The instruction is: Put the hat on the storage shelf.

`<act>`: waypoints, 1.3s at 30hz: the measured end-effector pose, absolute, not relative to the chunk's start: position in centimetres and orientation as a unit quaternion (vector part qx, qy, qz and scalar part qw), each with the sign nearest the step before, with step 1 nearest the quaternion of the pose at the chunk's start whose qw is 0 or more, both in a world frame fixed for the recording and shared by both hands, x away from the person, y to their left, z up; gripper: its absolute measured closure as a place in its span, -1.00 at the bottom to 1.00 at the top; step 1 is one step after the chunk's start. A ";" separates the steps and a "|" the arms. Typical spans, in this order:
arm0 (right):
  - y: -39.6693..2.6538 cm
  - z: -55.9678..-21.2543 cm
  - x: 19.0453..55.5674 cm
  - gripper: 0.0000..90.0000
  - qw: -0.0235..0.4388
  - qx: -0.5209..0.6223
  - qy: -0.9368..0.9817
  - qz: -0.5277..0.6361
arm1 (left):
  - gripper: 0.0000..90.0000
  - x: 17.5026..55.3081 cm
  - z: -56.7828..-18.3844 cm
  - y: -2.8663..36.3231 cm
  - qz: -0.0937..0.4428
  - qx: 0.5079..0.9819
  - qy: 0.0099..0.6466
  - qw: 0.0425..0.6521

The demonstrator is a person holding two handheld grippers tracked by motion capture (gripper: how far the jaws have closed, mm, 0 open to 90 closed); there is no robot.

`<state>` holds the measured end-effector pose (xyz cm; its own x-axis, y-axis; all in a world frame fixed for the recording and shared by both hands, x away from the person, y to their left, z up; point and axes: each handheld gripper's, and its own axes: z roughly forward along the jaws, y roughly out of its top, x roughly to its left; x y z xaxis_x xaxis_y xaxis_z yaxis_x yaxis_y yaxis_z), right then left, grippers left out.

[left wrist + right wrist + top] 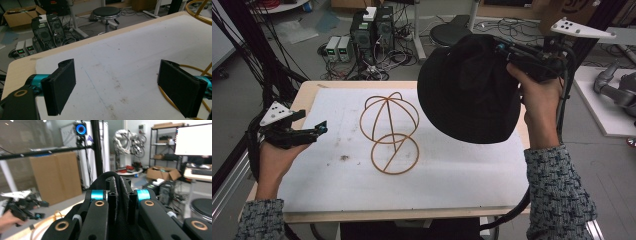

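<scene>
The right gripper is clamped on the rim of the black hat, which hangs above and just right of the wire hat stand. The left gripper, jaws apart and empty, rests well left of the stand. Recommended: centre the hat's opening over the stand's dome before lowering, keeping the grip until seated.

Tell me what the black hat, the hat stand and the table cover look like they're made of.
Black hat: soft matte fabric, probably cotton or a blend; it folds where the right claw pinches it.
Hat stand: thin orange-tan rods bent into hoops, likely coated wire, possibly rattan.
Table cover: white, matte, faintly textured sheet, foam or felt by the look, with dark smudges.
</scene>
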<state>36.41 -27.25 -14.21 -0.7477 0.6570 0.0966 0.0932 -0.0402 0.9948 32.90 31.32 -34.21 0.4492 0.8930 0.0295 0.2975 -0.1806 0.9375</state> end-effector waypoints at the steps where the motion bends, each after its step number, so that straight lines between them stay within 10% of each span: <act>1: -26.9 -13.8 36.4 0.91 0.204 0.278 0.657 0.671 | -0.66 32.9 -34.2 31.3 0.310 0.703 0.423 0.480; 39: -13.0 -15.2 38.8 0.91 0.024 0.186 0.684 0.705 | -0.66 32.7 -33.9 32.3 0.316 0.694 0.427 0.485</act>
